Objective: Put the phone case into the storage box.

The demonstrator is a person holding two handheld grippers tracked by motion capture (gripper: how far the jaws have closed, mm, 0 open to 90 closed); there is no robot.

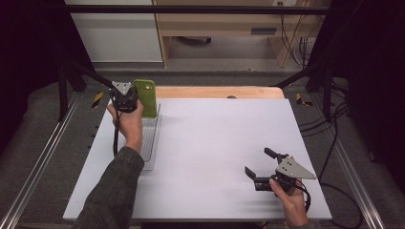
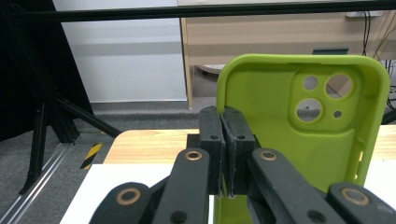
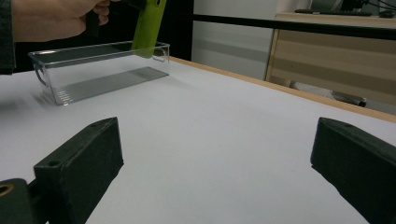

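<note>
Over the far end of the clear plastic bin (image 1: 152, 138) — green phone case (image 1: 146, 98), upright, its inner side facing the left gripper (image 2: 223, 154), whose jaws pinch its edge. Right gripper (image 1: 260, 167) — jaws spread, low over the white table (image 1: 215, 143), well apart from the case.

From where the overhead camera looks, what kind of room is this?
Probably a lab or workshop set up for recording. A white table stands inside a black metal frame, cables trail over grey carpet, and a person works with handheld grippers, the left gripper holding a green phone case.
</note>
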